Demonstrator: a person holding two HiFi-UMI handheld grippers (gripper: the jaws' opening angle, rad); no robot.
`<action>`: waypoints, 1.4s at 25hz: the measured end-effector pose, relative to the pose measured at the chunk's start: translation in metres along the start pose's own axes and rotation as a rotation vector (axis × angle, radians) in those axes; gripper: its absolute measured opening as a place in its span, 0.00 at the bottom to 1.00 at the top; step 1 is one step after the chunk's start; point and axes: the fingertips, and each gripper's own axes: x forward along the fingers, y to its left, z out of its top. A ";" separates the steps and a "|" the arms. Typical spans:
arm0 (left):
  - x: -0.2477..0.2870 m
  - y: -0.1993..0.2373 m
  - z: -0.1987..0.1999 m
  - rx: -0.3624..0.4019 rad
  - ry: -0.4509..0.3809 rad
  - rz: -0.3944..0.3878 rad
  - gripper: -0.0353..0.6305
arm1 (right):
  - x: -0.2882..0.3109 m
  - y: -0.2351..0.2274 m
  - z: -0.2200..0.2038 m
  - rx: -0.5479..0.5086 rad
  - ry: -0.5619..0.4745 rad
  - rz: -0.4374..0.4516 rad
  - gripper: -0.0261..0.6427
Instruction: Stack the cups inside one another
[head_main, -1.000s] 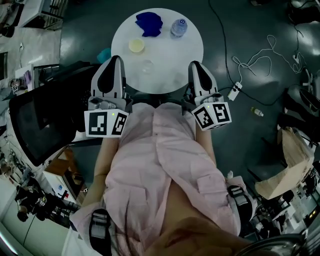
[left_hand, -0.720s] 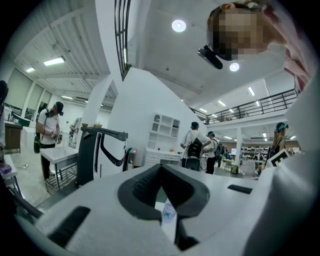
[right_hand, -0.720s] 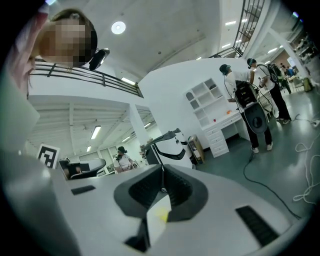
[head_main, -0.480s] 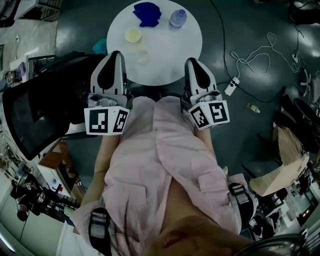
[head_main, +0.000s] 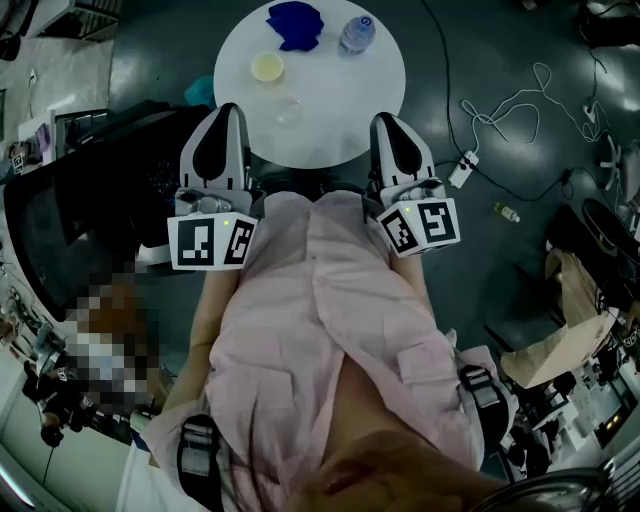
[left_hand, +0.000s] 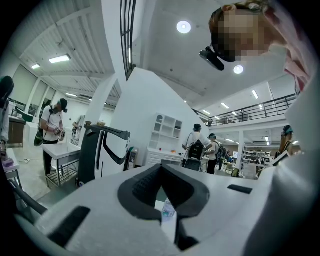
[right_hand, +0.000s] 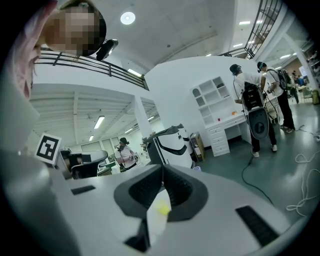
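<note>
Both claws hang at the near edge of the table (head_main: 340, 110), short of the cups, and nothing is stacked yet. The left gripper (head_main: 228, 118) has its jaws pressed together on nothing. The right gripper (head_main: 388, 124) shows the same: tips meeting, empty. The yellow cup (head_main: 266, 67) sits on the table's left half, and the clear cup (head_main: 288, 110) stands apart from it, closer to the table's near edge. A blue cloth (head_main: 294, 24) and a bottle (head_main: 356, 35) hold the table's far side. The reach looks like the step in hand. Spread the jaws before crossing the table's edge and pinch one cup's wall lightly, since the clear one looks thin. Then lift straight and lower it centred into the other cup.
</note>
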 end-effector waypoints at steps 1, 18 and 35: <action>0.000 0.001 0.000 -0.002 0.002 -0.004 0.08 | 0.000 0.000 -0.001 0.000 0.001 -0.005 0.09; 0.022 0.020 0.000 -0.065 0.043 -0.203 0.08 | -0.002 0.028 -0.001 -0.065 0.036 -0.190 0.09; 0.020 0.045 -0.007 -0.072 0.080 -0.234 0.08 | 0.009 0.045 -0.015 -0.055 0.025 -0.242 0.09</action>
